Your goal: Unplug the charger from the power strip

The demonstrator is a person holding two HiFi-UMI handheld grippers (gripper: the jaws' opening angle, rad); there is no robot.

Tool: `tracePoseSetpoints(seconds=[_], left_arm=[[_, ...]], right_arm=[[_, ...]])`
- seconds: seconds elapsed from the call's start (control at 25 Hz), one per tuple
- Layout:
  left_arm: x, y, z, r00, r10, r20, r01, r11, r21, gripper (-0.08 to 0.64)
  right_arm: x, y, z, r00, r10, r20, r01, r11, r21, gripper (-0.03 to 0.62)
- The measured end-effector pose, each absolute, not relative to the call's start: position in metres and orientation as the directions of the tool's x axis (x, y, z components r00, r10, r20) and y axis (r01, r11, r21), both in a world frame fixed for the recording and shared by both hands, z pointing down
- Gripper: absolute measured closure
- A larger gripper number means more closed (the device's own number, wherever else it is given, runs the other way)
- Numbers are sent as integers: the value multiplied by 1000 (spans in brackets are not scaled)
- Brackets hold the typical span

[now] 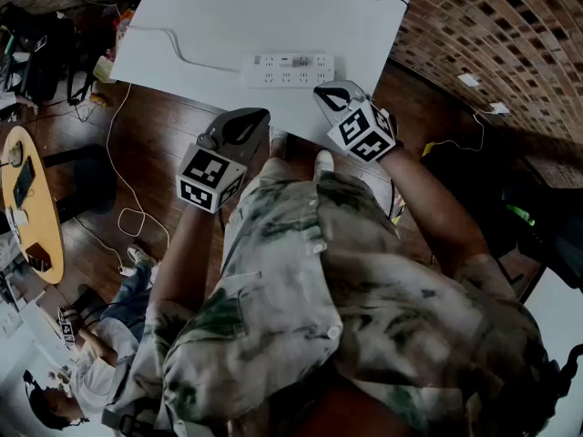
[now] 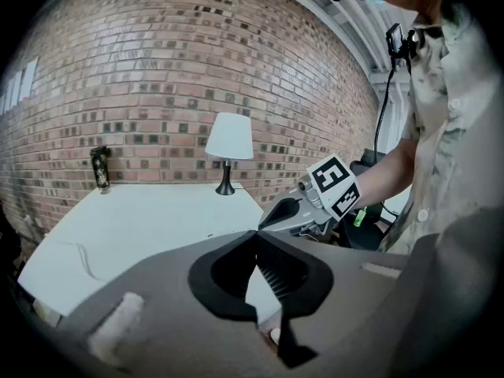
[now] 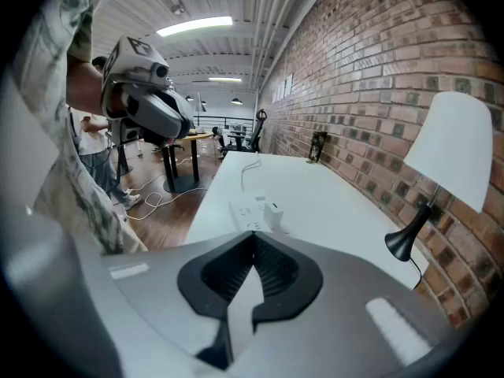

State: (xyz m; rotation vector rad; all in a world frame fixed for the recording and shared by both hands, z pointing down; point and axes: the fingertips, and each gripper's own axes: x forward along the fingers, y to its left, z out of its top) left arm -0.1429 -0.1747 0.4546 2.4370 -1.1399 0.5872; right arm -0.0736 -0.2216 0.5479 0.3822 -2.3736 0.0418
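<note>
A white power strip [image 1: 291,69] lies on the white table [image 1: 228,16], near its front edge. The right gripper view shows the strip [image 3: 250,213] with a small white charger [image 3: 276,212] plugged into it. My right gripper [image 1: 322,92] hovers just in front of the strip's right end, jaws shut and empty [image 3: 253,235]. Further back, over the floor before the table edge, my left gripper [image 1: 262,116] hangs with its jaws shut on nothing [image 2: 257,233]. Neither gripper touches the strip.
The strip's white cable [image 1: 178,51] runs left and off the table to the wooden floor. A white-shaded lamp [image 2: 229,144] stands at the table's far side by the brick wall, and a dark bottle [image 2: 100,168] in the corner. A round wooden table [image 1: 32,203] stands at left.
</note>
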Motion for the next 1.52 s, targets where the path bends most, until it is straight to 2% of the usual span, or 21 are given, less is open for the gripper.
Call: tracePoseSetpoints(seconds=[0.12,0.2,0.36,0.64,0.76,0.84,0.88,1.2,1.4,1.52], left_arm=[[-150,-215,470,611,-585,534,-745,-652,138,555],[-156,-240,479,629,-550,549,-711,-693,121,501],[-166,-280,507,637,-463,616,-628,-775,67,446],[-143,-296,571,640,-219,737,-320,-947,-4,400],[-139,-298,589,634,-144,760,-239,-971,16,400],[-139,-298,599,627,-116,771,-217,-976,29,407],[-139,-299,602,626,-112,771,-211,-977,29,445],[-135,-298,600,644,-83,760,-157,-987,25,456],[-135,-297,602,635,-54,771,-168,-983,69,456],[-133,-313,575,703,-87,705,-232,-966,111,457]], right_arm=[[-96,-251,568,-675,-269,687,-293,952,85,586],[-108,-264,583,-651,-267,710,-297,951,85,586],[-123,-274,605,-604,-256,754,-314,947,70,586],[-120,-274,616,-615,-285,735,-420,907,1,586],[-122,-275,617,-591,-294,752,-449,893,-4,586],[-124,-277,616,-581,-276,766,-463,886,-32,586],[-124,-278,616,-580,-269,769,-469,882,-46,586],[-121,-278,615,-571,-257,780,-524,845,-106,586],[-119,-279,615,-573,-245,782,-573,802,-168,586],[-120,-278,614,-577,-238,781,-580,793,-186,587]])
